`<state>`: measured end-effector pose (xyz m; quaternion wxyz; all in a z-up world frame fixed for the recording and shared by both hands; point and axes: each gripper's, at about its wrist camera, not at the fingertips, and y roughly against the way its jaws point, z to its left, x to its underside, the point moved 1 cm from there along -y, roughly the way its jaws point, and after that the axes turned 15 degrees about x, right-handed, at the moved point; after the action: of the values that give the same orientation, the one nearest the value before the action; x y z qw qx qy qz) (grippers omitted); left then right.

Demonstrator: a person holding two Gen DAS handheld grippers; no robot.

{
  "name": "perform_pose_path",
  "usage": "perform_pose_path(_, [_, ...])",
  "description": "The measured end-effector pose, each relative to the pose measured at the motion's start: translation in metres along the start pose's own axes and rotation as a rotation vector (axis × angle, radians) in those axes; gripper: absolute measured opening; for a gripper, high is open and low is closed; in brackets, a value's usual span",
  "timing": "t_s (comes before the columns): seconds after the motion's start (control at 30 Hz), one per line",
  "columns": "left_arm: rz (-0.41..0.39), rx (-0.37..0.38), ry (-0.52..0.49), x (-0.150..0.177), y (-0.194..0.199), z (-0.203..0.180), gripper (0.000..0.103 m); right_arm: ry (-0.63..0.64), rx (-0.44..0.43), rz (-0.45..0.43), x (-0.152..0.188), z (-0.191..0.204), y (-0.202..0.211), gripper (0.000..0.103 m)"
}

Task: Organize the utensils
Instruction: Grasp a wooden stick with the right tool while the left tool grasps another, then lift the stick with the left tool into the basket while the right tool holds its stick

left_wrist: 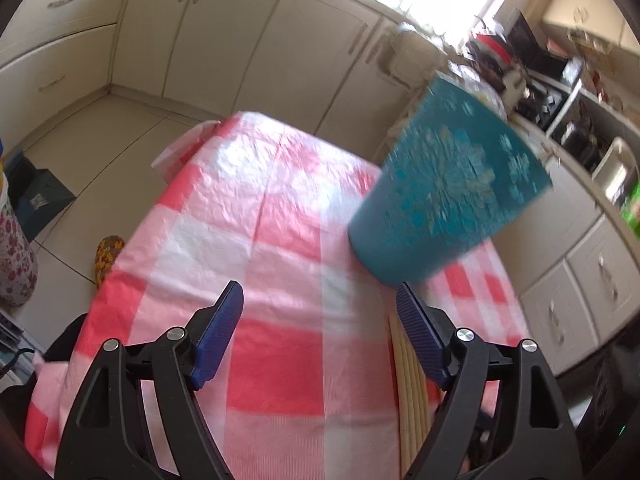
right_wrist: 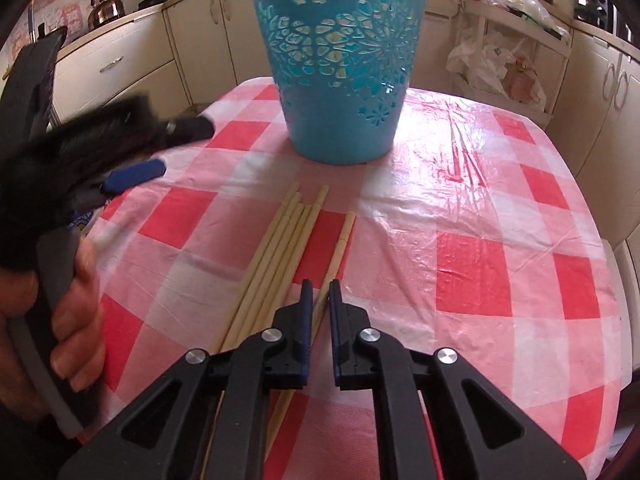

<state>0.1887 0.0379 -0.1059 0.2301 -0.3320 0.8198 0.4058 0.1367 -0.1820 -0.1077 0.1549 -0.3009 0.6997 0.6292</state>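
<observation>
Right wrist view: the right gripper (right_wrist: 319,294) pinches one pale wooden chopstick (right_wrist: 338,246) from the bundle; next, lift it into the teal perforated plastic basket (right_wrist: 336,80) standing ahead. The left gripper (left_wrist: 320,300) is spread.

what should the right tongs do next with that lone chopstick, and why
Probably lift it and carry it toward the teal basket. The right tongs look closed around the single chopstick lying apart from the chopstick bundle, and the basket stands upright just beyond on the checked tablecloth. The left tongs hang open and empty.
</observation>
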Motion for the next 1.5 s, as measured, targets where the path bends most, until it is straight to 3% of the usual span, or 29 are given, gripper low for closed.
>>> perform_pose_path(0.2, [0.163, -0.018, -0.186, 0.027, -0.009, -0.043, 0.075, -0.178, -0.057, 0.005, 0.011, -0.048, 0.0, 0.008])
perform_pose_path(0.37, [0.273, -0.104, -0.26, 0.035, -0.031, -0.055, 0.075, -0.277, -0.139, 0.047, 0.012, -0.067, -0.009, 0.008])
perform_pose_path(0.7, [0.317, -0.199, -0.334, 0.042, -0.033, -0.061, 0.072, -0.271, -0.185, 0.048, 0.012, -0.068, -0.01, 0.01])
perform_pose_path(0.87, [0.33, -0.227, -0.348, 0.042, -0.034, -0.062, 0.071, -0.204, -0.167, 0.029, 0.009, -0.055, -0.006, 0.025])
perform_pose_path(1.03, [0.321, -0.207, -0.346, 0.036, -0.04, -0.062, 0.057, -0.087, -0.083, 0.018, 0.002, -0.036, -0.006, 0.025])
perform_pose_path(1.1, [0.321, -0.19, -0.36, 0.034, -0.041, -0.063, 0.037, -0.021, -0.025, 0.01, -0.001, -0.026, -0.008, 0.023])
perform_pose_path(1.2, [0.346, -0.142, -0.389, 0.033, -0.041, -0.064, 0.01, 0.067, 0.001, 0.002, -0.001, -0.016, -0.006, 0.008])
perform_pose_path(1.33, [0.398, -0.062, -0.407, 0.031, -0.037, -0.06, 0.009, 0.057, -0.025, 0.033, 0.0, -0.025, -0.007, 0.006])
perform_pose_path(1.5, [0.449, -0.061, -0.376, 0.025, -0.038, -0.058, 0.009, 0.094, -0.011, 0.052, -0.005, -0.023, -0.009, 0.006])
